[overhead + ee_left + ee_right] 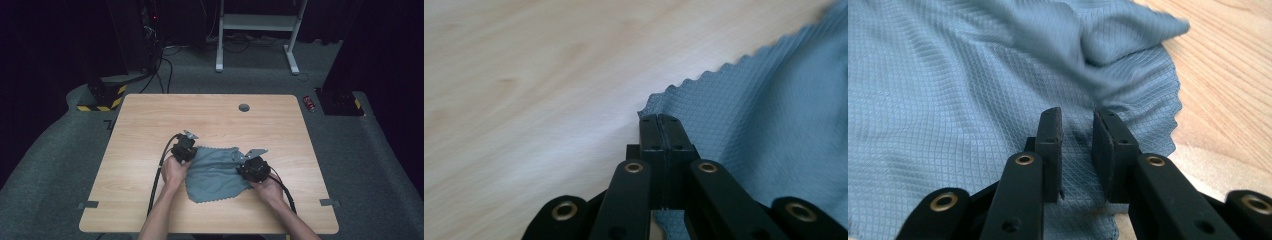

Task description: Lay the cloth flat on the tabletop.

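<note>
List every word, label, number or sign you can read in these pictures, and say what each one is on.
None can be read.
The grey-blue cloth, the wooden table and both tongs, left and right, carry no print.
The small red thing on the floor is too small to read.
The yellow-and-black hazard stripes on the floor base are a pattern, not text.

No legible text, labels or numbers.

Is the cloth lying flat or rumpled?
Rumpled. The cloth bunches into raised folds at its far corner in the right gripper view, and in the high view its outline on the table is uneven.
</note>
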A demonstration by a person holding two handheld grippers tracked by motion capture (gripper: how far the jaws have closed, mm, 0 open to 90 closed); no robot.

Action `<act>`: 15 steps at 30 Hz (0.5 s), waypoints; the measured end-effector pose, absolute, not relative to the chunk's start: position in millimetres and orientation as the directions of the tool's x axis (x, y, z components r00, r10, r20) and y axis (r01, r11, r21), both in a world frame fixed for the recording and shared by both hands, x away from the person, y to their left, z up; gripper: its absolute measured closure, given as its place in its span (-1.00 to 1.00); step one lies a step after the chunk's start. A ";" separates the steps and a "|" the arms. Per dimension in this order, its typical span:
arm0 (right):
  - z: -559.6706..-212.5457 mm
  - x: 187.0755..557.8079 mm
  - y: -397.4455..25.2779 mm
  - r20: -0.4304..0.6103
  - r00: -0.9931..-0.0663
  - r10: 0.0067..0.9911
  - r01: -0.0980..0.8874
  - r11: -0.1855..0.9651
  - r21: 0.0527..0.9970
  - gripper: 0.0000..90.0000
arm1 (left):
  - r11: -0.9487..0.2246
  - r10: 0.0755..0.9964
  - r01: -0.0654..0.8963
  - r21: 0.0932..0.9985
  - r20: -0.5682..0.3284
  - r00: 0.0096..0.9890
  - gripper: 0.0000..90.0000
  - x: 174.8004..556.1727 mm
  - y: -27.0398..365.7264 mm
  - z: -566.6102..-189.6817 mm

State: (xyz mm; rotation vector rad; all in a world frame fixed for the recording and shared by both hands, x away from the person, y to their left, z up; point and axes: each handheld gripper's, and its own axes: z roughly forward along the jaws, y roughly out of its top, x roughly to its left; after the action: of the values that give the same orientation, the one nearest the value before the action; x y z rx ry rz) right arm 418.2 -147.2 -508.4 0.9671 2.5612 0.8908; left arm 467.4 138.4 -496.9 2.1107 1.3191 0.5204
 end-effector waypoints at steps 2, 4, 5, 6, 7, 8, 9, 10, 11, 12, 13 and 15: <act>-507.7 416.9 -147.2 -0.025 -0.746 0.665 0.510 0.595 0.621 0.66 | -0.305 0.923 0.670 0.677 0.037 0.383 1.00 469.6 150.7 -490.3; -507.2 416.9 -147.1 -0.021 -0.747 0.665 0.514 0.596 0.617 0.66 | -0.293 0.934 0.672 0.680 0.053 0.353 0.99 472.1 157.1 -486.8; -507.1 418.2 -147.5 -0.020 -0.755 0.655 0.506 0.602 0.618 0.66 | -0.293 0.934 0.672 0.680 0.053 0.353 0.93 472.1 157.1 -486.8; -506.7 418.7 -147.4 -0.008 -0.753 0.658 0.516 0.597 0.614 0.66 | -0.293 0.936 0.679 0.673 0.059 0.346 0.76 473.5 155.9 -487.2; -506.5 419.5 -148.1 0.003 -0.753 0.658 0.519 0.591 0.617 0.67 | -0.293 0.936 0.679 0.673 0.059 0.346 0.61 473.5 155.9 -487.2; -505.8 420.3 -149.6 0.010 -0.749 0.662 0.521 0.580 0.626 0.68 | -0.317 0.925 0.678 0.664 0.059 0.374 0.49 470.2 151.0 -489.2; -504.6 421.4 -151.2 0.014 -0.742 0.671 0.523 0.565 0.638 0.68 | -0.336 0.919 0.669 0.662 0.077 0.386 0.39 466.9 148.0 -490.0; -504.6 421.4 -151.2 0.014 -0.742 0.671 0.523 0.565 0.638 0.68 | -0.336 0.919 0.669 0.662 0.077 0.386 0.32 466.9 148.0 -490.0; -501.0 425.2 -156.7 0.032 -0.727 0.686 0.530 0.531 0.661 0.70 | -0.352 0.912 0.662 0.661 0.084 0.402 0.26 459.7 144.0 -490.3; -499.8 428.3 -159.1 0.041 -0.718 0.695 0.539 0.518 0.664 0.70 | -0.354 0.908 0.661 0.662 0.074 0.412 0.21 455.8 142.9 -490.1; -499.8 428.3 -159.1 0.041 -0.718 0.695 0.539 0.518 0.664 0.70 | -0.354 0.908 0.661 0.662 0.074 0.412 0.17 455.8 142.9 -490.1; -498.6 440.2 -161.4 0.057 -0.693 0.719 0.568 0.496 0.657 0.64 | -0.367 0.901 0.656 0.659 0.078 0.427 0.08 443.5 141.7 -490.8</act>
State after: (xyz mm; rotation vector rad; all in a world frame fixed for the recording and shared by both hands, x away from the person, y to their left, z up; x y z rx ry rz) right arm 440.2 -161.4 -498.6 1.1015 2.5155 0.9788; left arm 443.5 141.7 -490.8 2.1385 1.3101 0.5893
